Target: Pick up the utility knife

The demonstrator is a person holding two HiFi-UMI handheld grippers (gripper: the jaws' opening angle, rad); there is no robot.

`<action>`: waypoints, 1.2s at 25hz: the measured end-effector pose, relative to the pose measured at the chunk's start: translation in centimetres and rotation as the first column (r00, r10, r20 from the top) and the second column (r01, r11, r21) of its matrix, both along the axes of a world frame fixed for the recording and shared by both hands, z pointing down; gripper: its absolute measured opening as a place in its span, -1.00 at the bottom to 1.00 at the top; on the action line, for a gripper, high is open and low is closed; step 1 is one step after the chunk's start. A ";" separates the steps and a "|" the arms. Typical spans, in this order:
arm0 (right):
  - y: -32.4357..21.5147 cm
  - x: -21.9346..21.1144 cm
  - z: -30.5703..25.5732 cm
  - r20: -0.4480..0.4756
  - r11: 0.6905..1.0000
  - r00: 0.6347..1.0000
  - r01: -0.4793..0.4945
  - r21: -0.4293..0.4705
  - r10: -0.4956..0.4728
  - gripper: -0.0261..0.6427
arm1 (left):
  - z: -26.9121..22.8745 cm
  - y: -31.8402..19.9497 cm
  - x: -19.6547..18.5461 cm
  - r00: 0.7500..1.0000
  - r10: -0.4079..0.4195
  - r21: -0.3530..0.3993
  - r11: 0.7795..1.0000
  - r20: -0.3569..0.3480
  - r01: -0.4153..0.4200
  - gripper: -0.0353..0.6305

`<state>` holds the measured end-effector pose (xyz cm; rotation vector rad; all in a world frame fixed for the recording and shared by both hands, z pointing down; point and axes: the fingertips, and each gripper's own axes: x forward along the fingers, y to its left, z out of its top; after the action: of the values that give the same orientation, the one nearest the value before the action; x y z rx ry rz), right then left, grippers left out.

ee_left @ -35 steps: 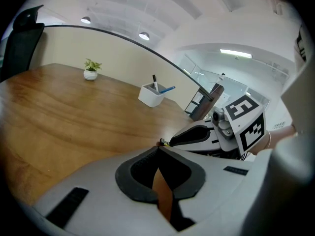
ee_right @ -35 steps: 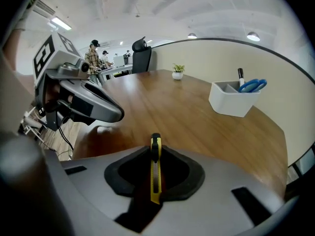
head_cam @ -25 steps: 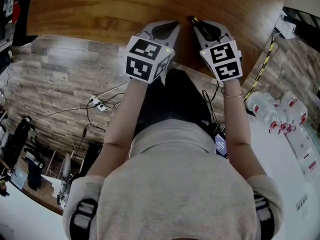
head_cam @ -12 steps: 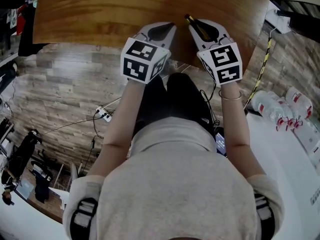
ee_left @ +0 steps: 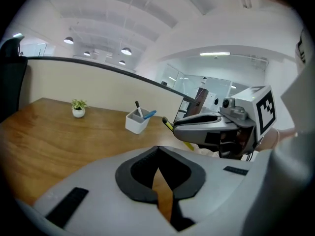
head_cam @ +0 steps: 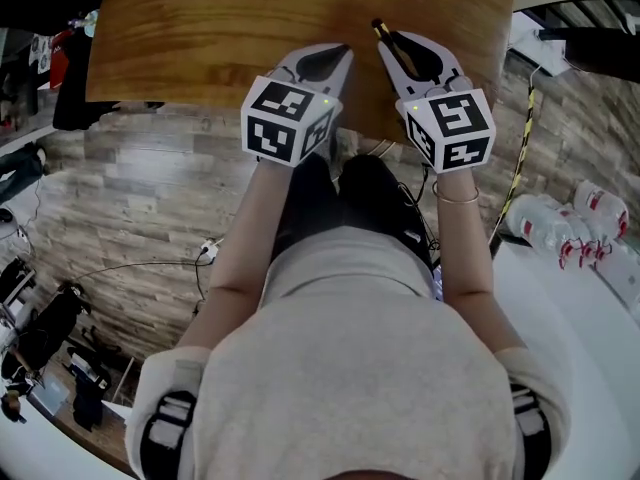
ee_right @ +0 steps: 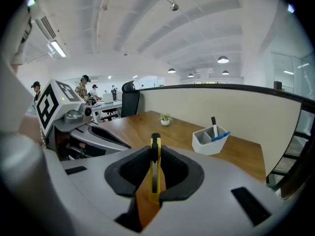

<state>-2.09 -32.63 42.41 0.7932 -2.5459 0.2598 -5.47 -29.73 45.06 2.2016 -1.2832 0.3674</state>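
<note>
Both grippers have risen since a second ago, side by side over the near edge of the bench [head_cam: 200,28], and the knife has gone up with the right one.

I have the right gripper [ee_right: 154,154] closed on the utility knife [ee_right: 154,173]: its yellow body stands edge-on between the two black pads, which press on it from both sides, and its dark end pokes out past the tips. The knife is clear of the wood, carried in the air.

My left gripper [ee_left: 157,154] holds nothing. Its tips meet at the front, and through the wedge-shaped gap behind them I see only the bench.

Further back on the bench stands a white desk organiser [ee_right: 209,141] with divided compartments. A black marker [ee_right: 214,126] stands upright in it and a blue pen [ee_right: 220,135] leans across its rim; I cannot tell which compartment each sits in. A small potted plant [ee_right: 165,119] in a white pot stands well apart from it.
</note>
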 end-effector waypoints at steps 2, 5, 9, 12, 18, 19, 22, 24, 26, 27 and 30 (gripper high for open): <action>-0.2 -0.1 -1.4 0.016 1.000 1.000 0.000 0.030 0.000 -0.69 | -1.4 -0.3 0.0 1.000 0.013 0.032 0.999 -0.002 -0.013 -0.86; -0.5 -0.4 -3.5 0.040 0.997 0.999 -0.008 0.071 0.005 -0.69 | -3.8 -0.8 -0.1 0.999 0.032 0.083 0.996 -0.001 -0.032 -0.86; -1.1 -1.3 -6.9 0.085 0.992 0.996 -0.016 0.129 0.005 -0.69 | -7.3 -1.5 -0.5 0.999 0.042 0.147 0.988 -0.001 -0.041 -0.86; -1.4 -1.8 -8.8 0.093 0.986 0.996 -0.001 0.167 -0.014 -0.69 | -9.3 -1.9 -1.0 0.999 0.041 0.184 0.982 0.003 -0.041 -0.86; -1.4 -2.0 -12.5 0.150 0.976 0.988 -0.012 0.220 -0.021 -0.69 | -13.4 -2.7 -2.0 1.000 0.022 0.273 0.962 -0.015 -0.017 -0.86; -1.3 -2.0 -13.1 0.160 0.974 0.987 -0.015 0.226 -0.022 -0.69 | -13.9 -2.7 -2.0 1.000 0.023 0.285 0.958 -0.015 -0.018 -0.86; -0.9 -1.6 -14.7 0.191 0.968 0.981 -0.027 0.248 -0.022 -0.69 | -15.3 -2.7 -1.7 0.999 0.034 0.320 0.947 -0.009 -0.029 -0.86; -0.7 -1.2 -15.8 0.217 0.965 0.976 -0.039 0.258 -0.018 -0.69 | -16.3 -2.6 -1.2 0.999 0.041 0.346 0.938 -0.005 -0.037 -0.86; -0.5 -0.6 -16.6 0.248 0.963 0.969 -0.058 0.262 -0.009 -0.69 | -17.2 -2.5 -0.8 0.999 0.044 0.369 0.929 -0.003 -0.040 -0.86; -0.5 -0.4 -16.9 0.265 0.962 0.964 -0.068 0.263 -0.005 -0.69 | -17.5 -2.4 -0.7 0.999 0.044 0.378 0.925 -0.003 -0.040 -0.86; -0.3 0.3 -17.6 0.314 0.958 0.949 -0.098 0.269 0.009 -0.69 | -18.1 -2.1 -0.4 0.999 0.041 0.400 0.916 -0.009 -0.034 -0.86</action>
<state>-1.81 -32.90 24.83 0.9971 -2.9038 0.0373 -5.87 -31.79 26.96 2.5632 -1.4071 0.1017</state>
